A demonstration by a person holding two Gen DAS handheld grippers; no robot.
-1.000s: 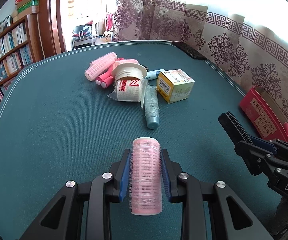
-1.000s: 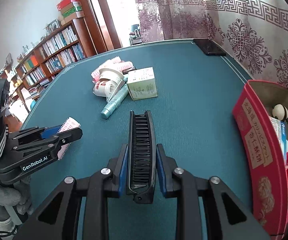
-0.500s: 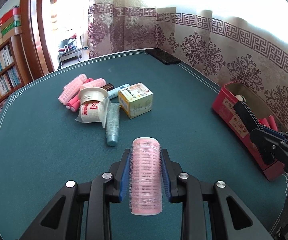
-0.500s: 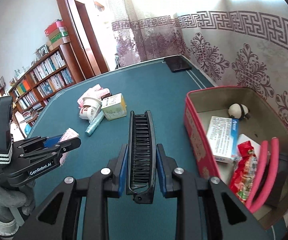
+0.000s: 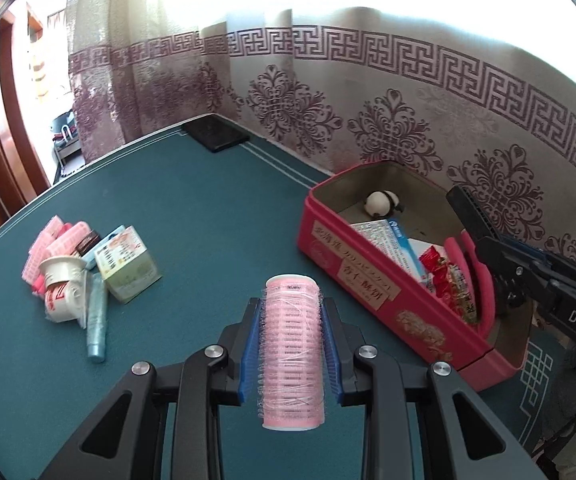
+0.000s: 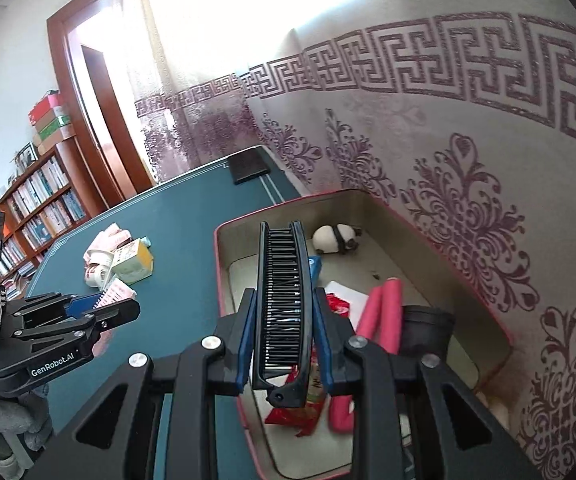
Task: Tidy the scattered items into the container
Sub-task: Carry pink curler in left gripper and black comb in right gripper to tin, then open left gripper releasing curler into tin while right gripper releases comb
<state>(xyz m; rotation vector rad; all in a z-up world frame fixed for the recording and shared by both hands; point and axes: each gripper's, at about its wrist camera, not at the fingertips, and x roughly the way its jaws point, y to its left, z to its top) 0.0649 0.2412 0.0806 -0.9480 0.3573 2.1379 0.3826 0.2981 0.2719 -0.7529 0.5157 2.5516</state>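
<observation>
Teal tabletop (image 5: 215,216) meets patterned curtains (image 5: 388,92). Left hand-held gripper (image 5: 291,354) clamps a pink roller (image 5: 292,360), right hand-held gripper (image 6: 283,334) a black comb (image 6: 283,312) above the red tin (image 6: 223,276); both point toward 12 o'clock.

The tabletop (image 5: 215,216) is covered in matt teal cloth with a fine felt-like nap, and on it the red container (image 5: 352,276) looks like painted tin, dull bare metal inside and paper labels on its wall. The pink hair roller (image 5: 292,352) is plastic with a rough bristly skin, while the black folding comb (image 6: 283,312) is smooth, slightly glossy plastic. Both tongs are matt black plastic with blue ribbed pads (image 5: 247,348) and shiny metal screw heads; the curtain (image 6: 448,184) behind is patterned woven cloth.
</observation>
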